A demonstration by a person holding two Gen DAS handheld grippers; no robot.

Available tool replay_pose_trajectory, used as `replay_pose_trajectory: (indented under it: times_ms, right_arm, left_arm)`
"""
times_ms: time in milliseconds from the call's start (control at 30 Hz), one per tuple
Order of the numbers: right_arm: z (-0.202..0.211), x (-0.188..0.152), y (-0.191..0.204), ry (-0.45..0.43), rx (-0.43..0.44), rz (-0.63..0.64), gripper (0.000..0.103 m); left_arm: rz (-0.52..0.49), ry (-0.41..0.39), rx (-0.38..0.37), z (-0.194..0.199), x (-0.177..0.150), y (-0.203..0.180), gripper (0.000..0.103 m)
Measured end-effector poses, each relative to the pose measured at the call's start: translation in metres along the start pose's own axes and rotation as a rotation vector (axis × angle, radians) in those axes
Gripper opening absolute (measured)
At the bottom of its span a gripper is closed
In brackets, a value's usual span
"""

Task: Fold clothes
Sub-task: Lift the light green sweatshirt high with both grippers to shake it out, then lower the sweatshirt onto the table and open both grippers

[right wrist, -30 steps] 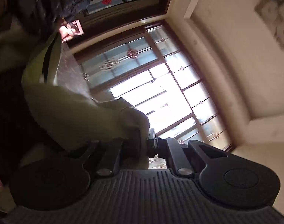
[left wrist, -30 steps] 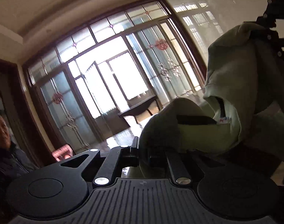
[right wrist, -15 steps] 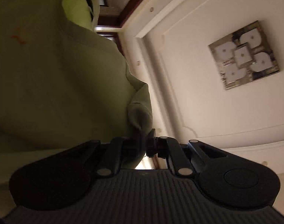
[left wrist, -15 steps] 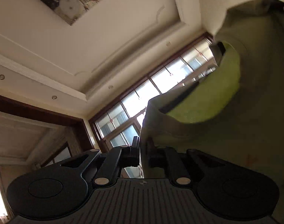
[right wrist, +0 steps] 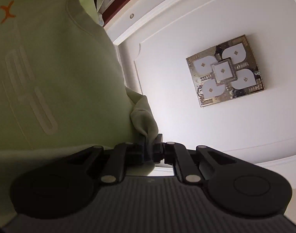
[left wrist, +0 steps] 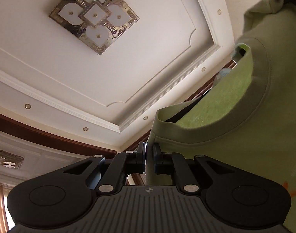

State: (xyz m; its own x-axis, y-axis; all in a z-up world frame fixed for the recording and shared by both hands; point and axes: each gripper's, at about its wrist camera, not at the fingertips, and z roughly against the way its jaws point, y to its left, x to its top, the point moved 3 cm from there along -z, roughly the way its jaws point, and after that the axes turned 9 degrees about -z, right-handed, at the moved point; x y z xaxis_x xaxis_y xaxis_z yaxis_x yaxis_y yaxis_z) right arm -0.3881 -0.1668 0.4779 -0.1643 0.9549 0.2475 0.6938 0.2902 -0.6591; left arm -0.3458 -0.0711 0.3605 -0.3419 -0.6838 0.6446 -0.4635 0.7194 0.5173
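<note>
- The left gripper (left wrist: 149, 156) is clamped on the edge of a pale green shirt (left wrist: 254, 136), its jaws almost together with the cloth pinched between them.
- The right gripper (right wrist: 150, 149) is closed the same way on a bunched corner of the shirt (right wrist: 50, 77).
- The shirt hangs in the air between the two grippers, neck opening (left wrist: 221, 104) gaping, an orange mark (right wrist: 7, 13) on its front.
- Beyond it is a white ceiling with a square lamp (left wrist: 94, 15) and small round spotlights (left wrist: 27, 106).
</note>
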Motion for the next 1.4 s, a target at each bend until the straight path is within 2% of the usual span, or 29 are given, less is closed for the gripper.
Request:
replay_pose_trajectory:
  times_ms: [167, 333, 467, 533, 600, 633, 700, 833, 933, 967, 1000, 1033, 1067, 1100, 1167, 1267, 1367, 1400]
  right_arm:
    - [-0.014, 0.01, 0.007, 0.043, 0.055, -0.062, 0.009]
    - [-0.017, 0.001, 0.064, 0.067, 0.16, -0.103, 0.009]
    - [-0.019, -0.021, 0.126, 0.104, 0.259, -0.107, 0.013]
    - [-0.024, -0.036, 0.16, 0.136, 0.305, -0.105, 0.014]
    - [-0.033, -0.053, 0.193, 0.177, 0.34, -0.106, 0.014]
    - [-0.038, -0.062, 0.21, 0.195, 0.347, -0.107, 0.014]
    - [-0.054, -0.079, 0.243, 0.252, 0.394, -0.131, 0.014]
    - [-0.083, -0.109, 0.312, 0.39, 0.544, -0.213, 0.014]
    - [-0.087, -0.131, 0.354, 0.499, 0.662, -0.305, 0.016]
    - [-0.085, -0.139, 0.365, 0.532, 0.693, -0.335, 0.023]
    - [-0.076, -0.149, 0.379, 0.565, 0.724, -0.36, 0.038]
    - [-0.068, -0.16, 0.391, 0.592, 0.755, -0.381, 0.046]
    - [-0.06, -0.17, 0.403, 0.619, 0.786, -0.401, 0.065]
    - [-0.057, -0.179, 0.412, 0.65, 0.82, -0.423, 0.075]
    - [-0.035, -0.198, 0.441, 0.726, 0.904, -0.491, 0.076]
    - [-0.011, -0.232, 0.479, 0.891, 0.99, -0.641, 0.076]
    - [-0.019, -0.252, 0.487, 1.013, 0.969, -0.808, 0.076]
    - [-0.02, -0.251, 0.484, 1.019, 0.943, -0.806, 0.076]
  left_arm:
    - [-0.015, 0.023, -0.014, -0.018, -0.007, -0.017, 0.007]
    - [-0.01, 0.088, -0.081, -0.05, -0.044, -0.066, 0.007]
    - [-0.029, 0.169, -0.173, -0.088, -0.087, -0.129, 0.007]
    - [-0.032, 0.202, -0.221, -0.11, -0.111, -0.162, 0.011]
    - [-0.019, 0.25, -0.288, -0.137, -0.136, -0.199, 0.016]
    - [-0.012, 0.283, -0.33, -0.15, -0.15, -0.221, 0.015]
    - [-0.03, 0.326, -0.354, -0.178, -0.174, -0.263, 0.015]
    - [-0.051, 0.435, -0.483, -0.217, -0.223, -0.33, 0.015]
    - [-0.037, 0.468, -0.597, -0.211, -0.252, -0.358, 0.019]
    - [-0.024, 0.472, -0.638, -0.197, -0.264, -0.364, 0.023]
    - [-0.014, 0.482, -0.684, -0.184, -0.277, -0.371, 0.041]
    - [-0.006, 0.498, -0.73, -0.169, -0.29, -0.377, 0.063]
    - [0.007, 0.516, -0.775, -0.157, -0.302, -0.383, 0.072]
    - [0.016, 0.535, -0.822, -0.147, -0.311, -0.386, 0.075]
    - [-0.006, 0.576, -0.905, -0.124, -0.33, -0.392, 0.075]
    - [-0.013, 0.612, -0.971, -0.094, -0.353, -0.391, 0.075]
    - [0.049, 0.643, -1.028, -0.085, -0.343, -0.343, 0.077]
    - [0.068, 0.644, -1.049, -0.077, -0.344, -0.336, 0.082]
